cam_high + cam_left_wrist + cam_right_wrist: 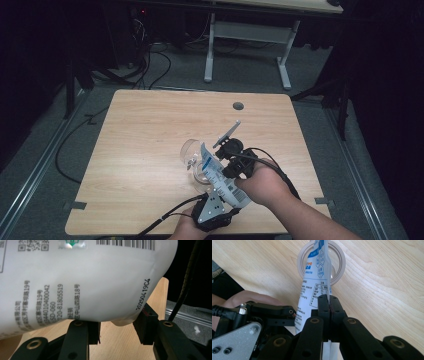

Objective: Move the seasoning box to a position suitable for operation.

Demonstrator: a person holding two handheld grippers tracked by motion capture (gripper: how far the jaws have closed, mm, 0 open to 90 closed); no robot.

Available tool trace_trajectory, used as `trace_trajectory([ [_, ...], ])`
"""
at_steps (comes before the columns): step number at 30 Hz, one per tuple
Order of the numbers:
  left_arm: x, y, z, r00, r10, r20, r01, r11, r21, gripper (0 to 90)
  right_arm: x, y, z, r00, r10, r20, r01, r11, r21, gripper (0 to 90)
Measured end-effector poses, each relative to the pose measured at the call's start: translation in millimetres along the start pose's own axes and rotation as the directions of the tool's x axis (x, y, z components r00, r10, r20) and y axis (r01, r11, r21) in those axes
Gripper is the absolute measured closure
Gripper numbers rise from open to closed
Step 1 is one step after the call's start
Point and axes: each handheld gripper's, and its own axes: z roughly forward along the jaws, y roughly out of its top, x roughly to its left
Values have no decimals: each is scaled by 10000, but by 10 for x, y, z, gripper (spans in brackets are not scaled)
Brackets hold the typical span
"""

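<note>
My right hand-held gripper [329, 305] was clamped tight on the pouch's [312, 290] edge, holding it tilted over the clear cup [338, 267] lying on the desk [150, 130]. My left hand-held gripper [117, 333] sat nearer me, jaws apart under the pouch's bottom corner. The pouch's long axis ran from me toward the cup's mouth, its top end lying just beyond.

white pouch [100, 285], "2025041 9C4", "020-81805519"
</note>
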Motion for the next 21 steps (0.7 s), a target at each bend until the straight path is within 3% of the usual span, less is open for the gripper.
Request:
trace_trajectory([
  [21, 83, 25, -19, 10000, 72, 17, -72, 10000, 13, 610, -32, 39, -17, 9999, -122, 47, 124, 9995, -289, 900],
])
